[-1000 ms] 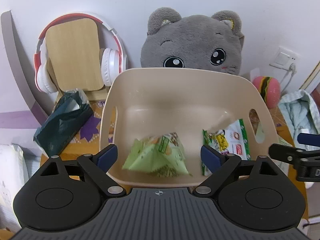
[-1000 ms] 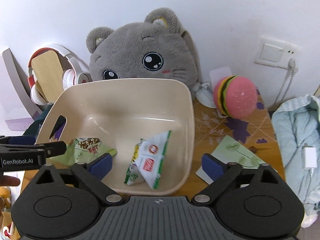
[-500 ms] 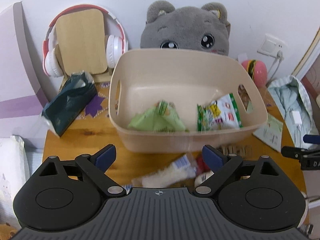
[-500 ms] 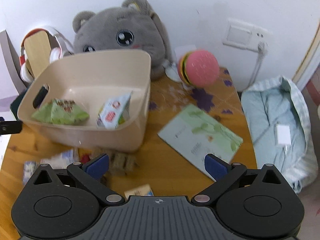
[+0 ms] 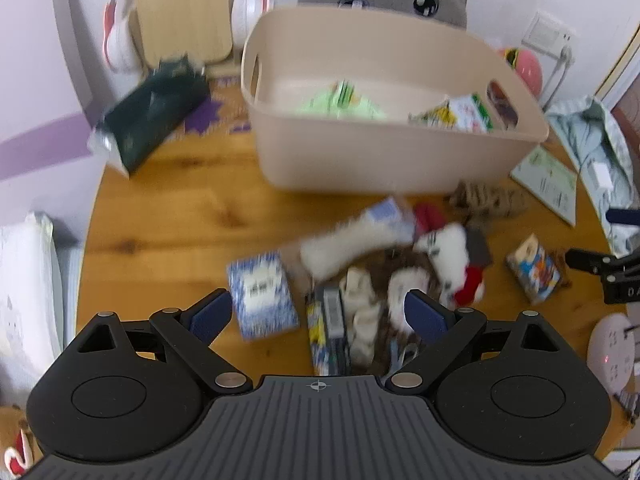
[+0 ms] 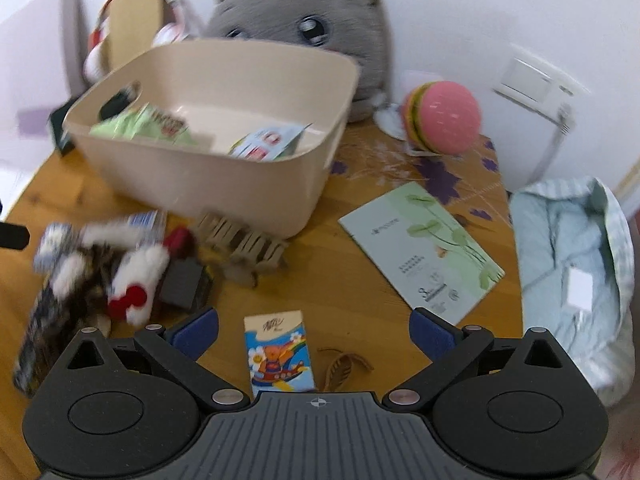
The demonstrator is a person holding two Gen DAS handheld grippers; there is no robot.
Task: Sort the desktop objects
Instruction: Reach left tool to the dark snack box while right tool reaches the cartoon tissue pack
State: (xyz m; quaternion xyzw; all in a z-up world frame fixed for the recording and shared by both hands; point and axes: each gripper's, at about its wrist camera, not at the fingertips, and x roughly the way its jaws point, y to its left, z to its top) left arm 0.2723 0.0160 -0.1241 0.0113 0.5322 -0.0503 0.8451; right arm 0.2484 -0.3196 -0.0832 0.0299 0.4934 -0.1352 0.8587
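A white wall is backing a round wooden table [image 6: 352,288], with a grey cat plush [image 6: 296,24] and red-and-white headphones [image 5: 120,36] sitting along the upper edge of both views. A beige bin [image 5: 384,152] is standing in the upper middle of the left wrist view, and it is already holding a green snack packet [image 5: 340,104] and a white-and-green packet [image 5: 460,116].

The things left to sort are lying in the lower middle of that view: a blue-and-white tissue pack [image 5: 262,294], a heap of furry white, brown and red plush pieces [image 5: 404,264], and a dark strip-shaped packet [image 5: 326,328]. Motion blur is smearing the heap, so I cannot separate its parts with confidence. In the right wrist view a small cartoon-printed box [image 6: 279,354] is lying low in the centre, and a green-leaf booklet [image 6: 420,244] is lying to its upper right.

The left gripper [image 5: 318,314] is hanging wide apart and empty above the heap; the right gripper [image 6: 314,330] is likewise spread and empty, with the little box lying between its fingers.

The box is probably light, stiff card, best pinched across its long edges. The tissue pack should squash, so a squeeze across its middle is safer. The plush pieces are soft and light; a deep bite into the bulk should be holding better than a pinch on loose fur. The flat booklet looks hardest to lift, likely needing an edge.
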